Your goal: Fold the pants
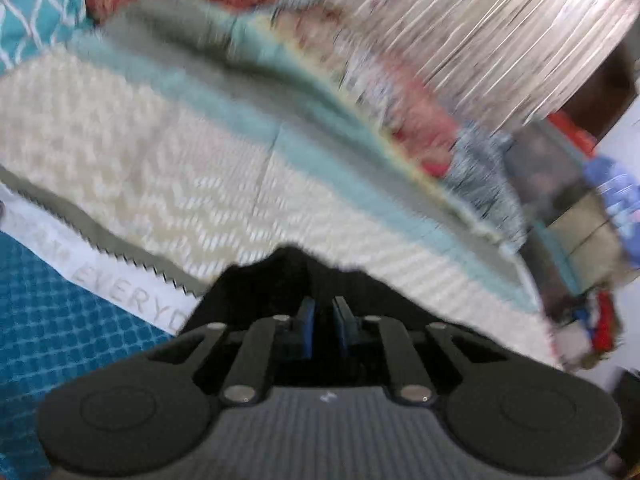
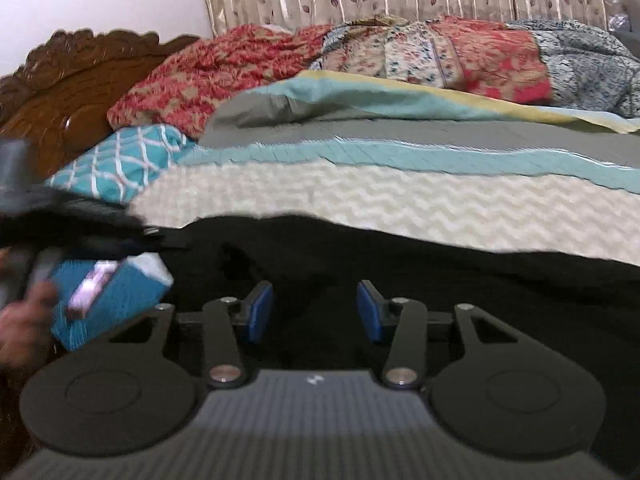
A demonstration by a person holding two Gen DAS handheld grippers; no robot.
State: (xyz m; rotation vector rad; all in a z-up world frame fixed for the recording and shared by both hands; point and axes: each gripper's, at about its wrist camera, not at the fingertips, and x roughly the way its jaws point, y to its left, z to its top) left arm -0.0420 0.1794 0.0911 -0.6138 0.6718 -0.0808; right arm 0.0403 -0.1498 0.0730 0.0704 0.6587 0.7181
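My left gripper (image 1: 322, 322) has its fingers closed on the black pants (image 1: 288, 268), near the bed's front edge. Only the right view shows the pants (image 2: 400, 264) spread along that edge, with my right gripper (image 2: 316, 312) open above them. Beyond lies a clear white quilt (image 2: 360, 200).

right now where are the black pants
In the right wrist view the black pants lie spread on the cream zigzag bedspread, directly ahead of the right gripper.
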